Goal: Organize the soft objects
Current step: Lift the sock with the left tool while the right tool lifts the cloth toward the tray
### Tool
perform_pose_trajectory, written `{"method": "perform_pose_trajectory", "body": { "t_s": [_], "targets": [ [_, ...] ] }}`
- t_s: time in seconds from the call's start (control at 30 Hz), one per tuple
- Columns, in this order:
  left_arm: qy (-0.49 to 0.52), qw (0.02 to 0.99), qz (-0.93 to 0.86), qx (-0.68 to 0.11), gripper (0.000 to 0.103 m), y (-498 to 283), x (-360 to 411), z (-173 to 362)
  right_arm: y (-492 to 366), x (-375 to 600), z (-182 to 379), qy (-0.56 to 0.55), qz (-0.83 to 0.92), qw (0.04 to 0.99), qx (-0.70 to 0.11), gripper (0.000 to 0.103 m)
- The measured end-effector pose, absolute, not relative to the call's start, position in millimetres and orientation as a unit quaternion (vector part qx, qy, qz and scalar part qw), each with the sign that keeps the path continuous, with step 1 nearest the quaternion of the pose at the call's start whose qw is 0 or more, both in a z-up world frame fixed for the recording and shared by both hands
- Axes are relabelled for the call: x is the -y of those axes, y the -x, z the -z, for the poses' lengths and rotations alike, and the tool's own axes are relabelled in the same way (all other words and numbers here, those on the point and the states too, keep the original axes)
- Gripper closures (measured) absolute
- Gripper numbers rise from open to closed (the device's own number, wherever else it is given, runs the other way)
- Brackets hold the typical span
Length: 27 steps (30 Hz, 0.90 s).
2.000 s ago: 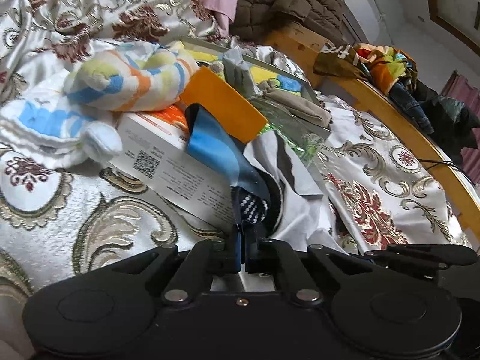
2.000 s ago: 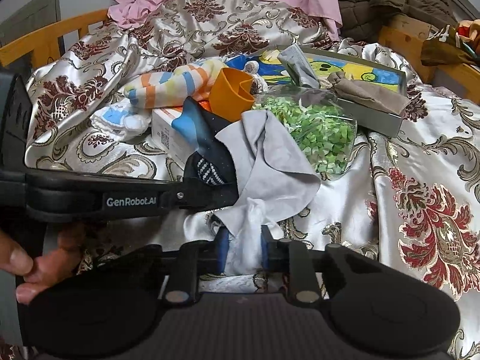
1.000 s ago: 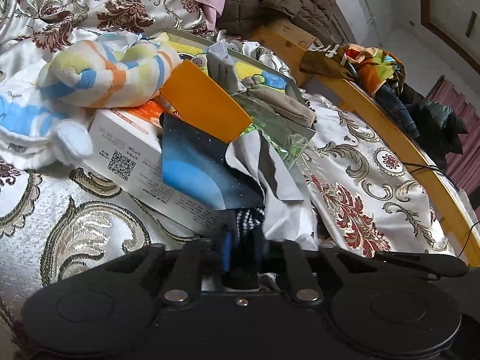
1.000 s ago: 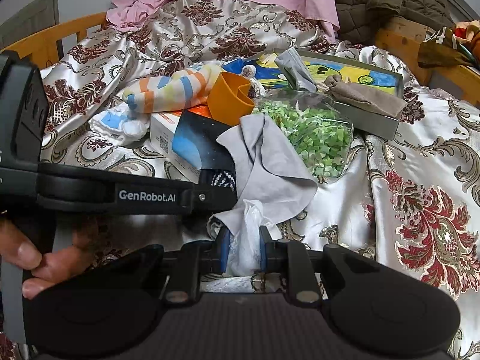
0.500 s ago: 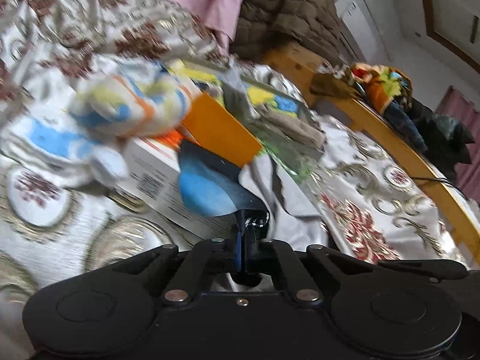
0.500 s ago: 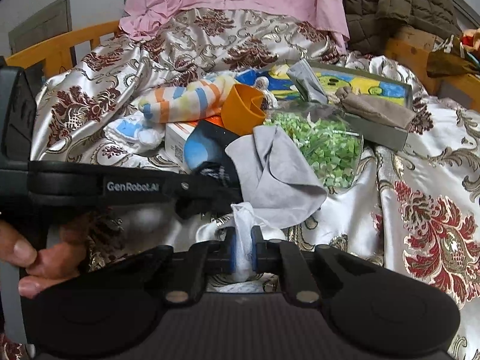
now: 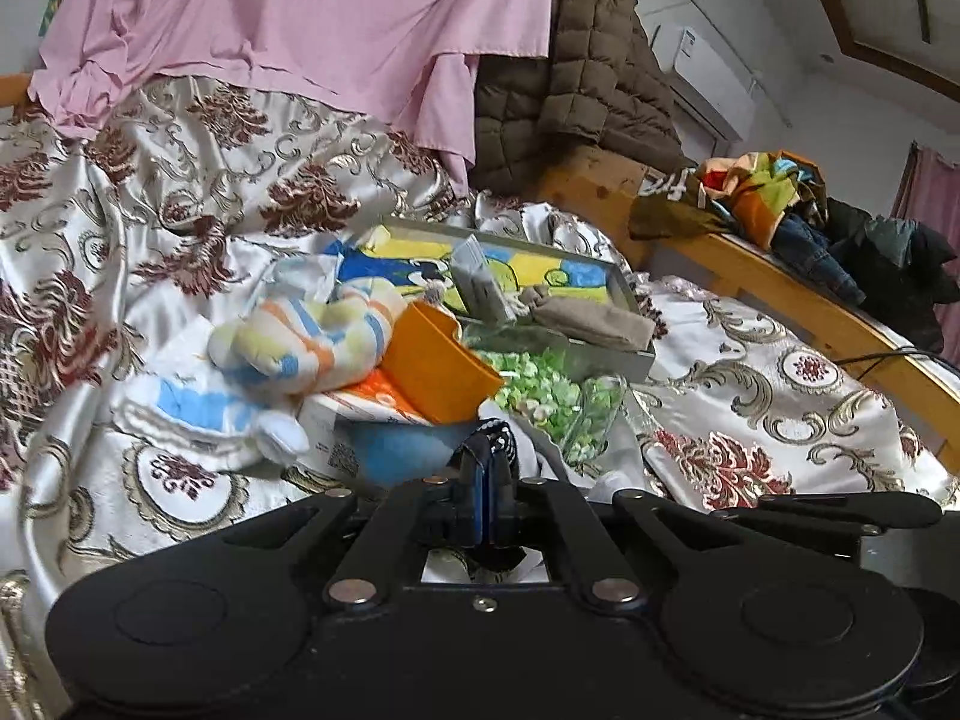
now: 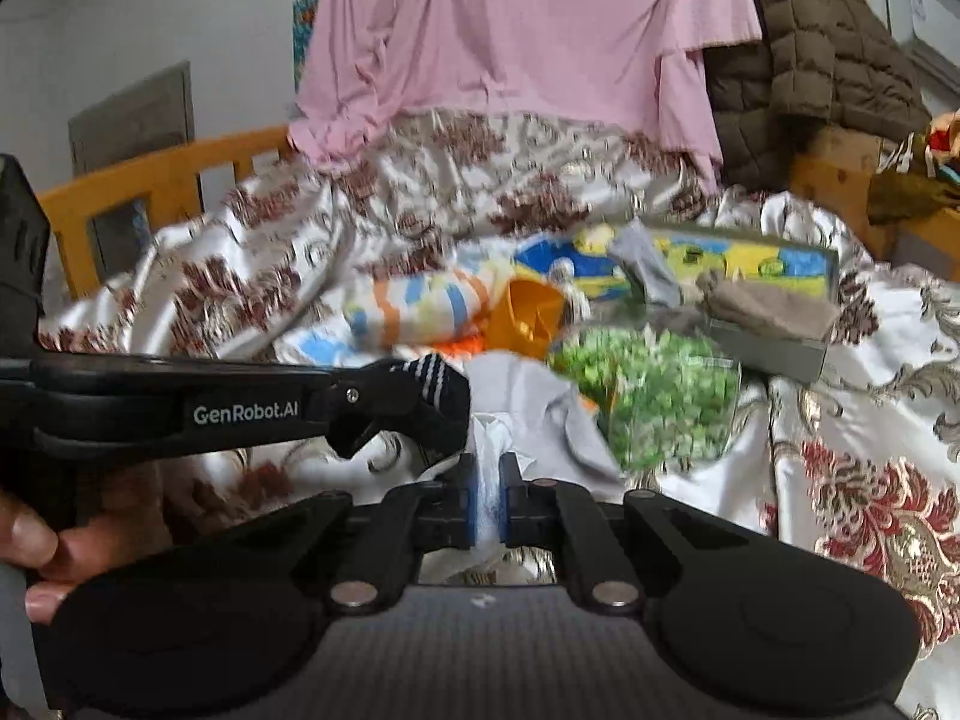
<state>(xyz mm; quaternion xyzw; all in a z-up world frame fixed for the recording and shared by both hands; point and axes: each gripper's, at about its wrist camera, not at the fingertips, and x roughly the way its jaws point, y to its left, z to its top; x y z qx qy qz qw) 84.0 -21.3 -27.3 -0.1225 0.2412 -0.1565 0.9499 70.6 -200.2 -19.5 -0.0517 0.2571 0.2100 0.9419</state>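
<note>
My left gripper [image 7: 486, 483] is shut on a dark blue sock with a black-and-white striped cuff [image 7: 498, 441]; the cuff [image 8: 435, 384] shows in the right wrist view in the left gripper [image 8: 396, 402]. My right gripper [image 8: 487, 492] is shut on a grey cloth with a white edge [image 8: 528, 414], lifted off the patterned bedspread [image 8: 870, 480]. A striped pastel soft toy [image 7: 306, 336] lies on a white box [image 7: 336, 420] beyond.
An orange plastic cup [image 7: 438, 369], a clear bag of green pieces [image 7: 552, 396] and a shallow picture tray [image 7: 540, 282] holding beige cloth [image 7: 591, 318] lie ahead. Pink fabric [image 7: 288, 18] and a brown quilted jacket [image 7: 576, 90] hang behind. The wooden bed frame [image 7: 810, 306] runs right.
Both grippers have lifted and tilted upward with their cloths. The sock now hangs bunched at the left fingers, and the grey cloth is pulled up from the pile.
</note>
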Motion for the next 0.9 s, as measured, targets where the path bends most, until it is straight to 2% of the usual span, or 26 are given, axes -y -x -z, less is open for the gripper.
{"method": "perform_pose_trajectory", "body": {
  "t_s": [0.23,0.43,0.57,0.9],
  "targets": [
    [0.123,0.956,0.145,-0.223,0.103,-75.6,15.1,5.7,-62.3,210.1,7.7,0.027,-0.211,0.952,-0.219,0.096],
    [0.135,0.956,0.133,-0.225,0.103,-73.5,7.7,0.8,-64.6,219.8,3.9,-0.007,-0.223,0.948,-0.227,0.096],
    [0.131,0.957,0.132,-0.222,0.103,-72.0,8.4,-2.7,-72.0,222.4,7.8,-0.026,-0.245,0.933,-0.261,0.096],
    [0.136,0.961,0.136,-0.200,0.103,-67.3,8.8,-17.4,-64.5,228.4,-1.8,-0.063,-0.281,0.931,-0.225,0.096]
  ]
}}
